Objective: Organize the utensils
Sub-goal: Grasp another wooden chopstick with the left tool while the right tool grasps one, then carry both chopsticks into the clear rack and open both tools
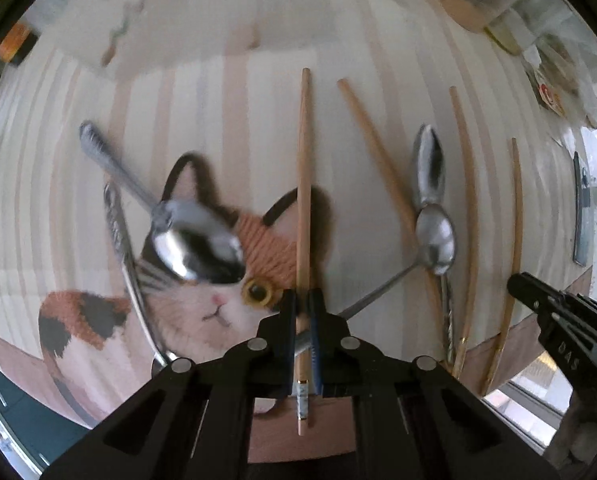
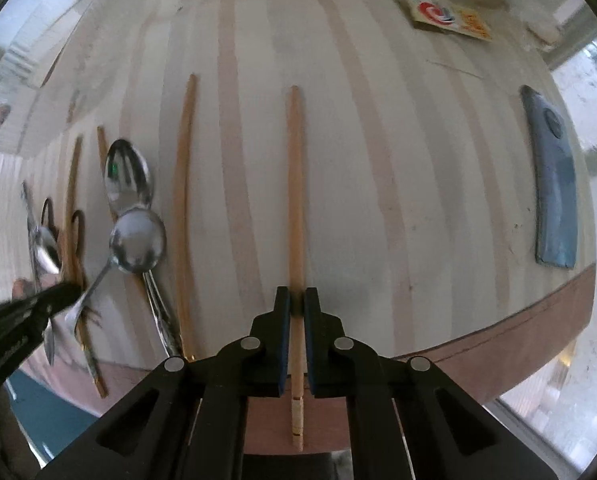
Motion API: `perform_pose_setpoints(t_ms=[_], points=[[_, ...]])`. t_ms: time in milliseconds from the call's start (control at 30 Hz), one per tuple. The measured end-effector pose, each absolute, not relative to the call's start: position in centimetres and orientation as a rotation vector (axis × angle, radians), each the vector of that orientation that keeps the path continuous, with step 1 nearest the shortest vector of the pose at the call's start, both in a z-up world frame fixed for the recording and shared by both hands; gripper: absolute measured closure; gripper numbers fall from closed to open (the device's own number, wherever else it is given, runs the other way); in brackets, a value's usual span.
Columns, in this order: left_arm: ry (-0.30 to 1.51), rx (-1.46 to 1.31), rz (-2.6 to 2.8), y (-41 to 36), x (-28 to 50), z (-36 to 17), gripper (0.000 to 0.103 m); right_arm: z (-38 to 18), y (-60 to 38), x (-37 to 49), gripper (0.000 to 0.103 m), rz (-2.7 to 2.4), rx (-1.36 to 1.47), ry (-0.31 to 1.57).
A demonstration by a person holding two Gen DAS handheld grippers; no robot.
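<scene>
- Jaws of the left gripper (image 1: 302, 312) are clamped on 1 wooden chopstick (image 1: 304, 184) lying over the cat-print mat (image 1: 202, 320).
- Right gripper (image 2: 297, 308) pinches another chopstick (image 2: 295, 216) on the striped table (image 2: 398, 160).
- 2 spoons (image 2: 132, 208) and 2 more chopsticks (image 1: 468, 216) lie between them.
- A blue phone (image 2: 554, 184) lies well right.
</scene>
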State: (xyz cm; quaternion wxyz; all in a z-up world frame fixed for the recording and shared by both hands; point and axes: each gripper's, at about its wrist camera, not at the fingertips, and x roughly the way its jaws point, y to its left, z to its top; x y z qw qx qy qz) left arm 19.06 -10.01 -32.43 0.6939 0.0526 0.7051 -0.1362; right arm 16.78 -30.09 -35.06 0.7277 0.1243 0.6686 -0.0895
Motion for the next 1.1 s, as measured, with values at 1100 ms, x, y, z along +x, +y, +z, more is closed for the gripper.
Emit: perform_pose_setpoints(t_ms=[1100], points=[[1.148,0.038,-0.362,-8.6,23.9,-14.2,0.099,-22.8,-30.9,18.7,0.096,-0.223,0.284,1.15]])
